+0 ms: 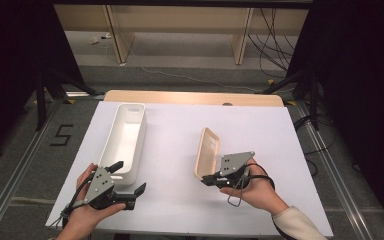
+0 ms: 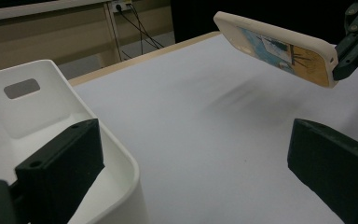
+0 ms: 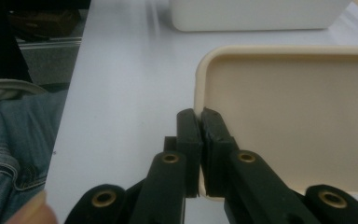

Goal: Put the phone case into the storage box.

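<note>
A cream phone case [image 1: 207, 152] stands on its long edge, lifted a little off the white tabletop [image 1: 180, 130]. My right gripper [image 1: 205, 179] is shut on the rim at its near end. In the right gripper view the two jaws pinch the case's wall [image 3: 298, 116] at the right gripper's tips [image 3: 200, 121]. The left gripper view shows the case's printed back [image 2: 279, 49] in the air with a shadow under it. My left gripper [image 1: 129, 177] is open at the near end of a long white bin [image 1: 125, 142]. One of its jaws is over the bin's corner [image 2: 37, 107], the other over the table.
The white bin [image 3: 256, 14] lies lengthwise on the table's left half. A wooden table edge [image 1: 195, 97] shows behind the white top. Dark stands and cables [image 1: 275, 45] are on the floor beyond. A floor mark "5" [image 1: 61, 135] is at the left.
</note>
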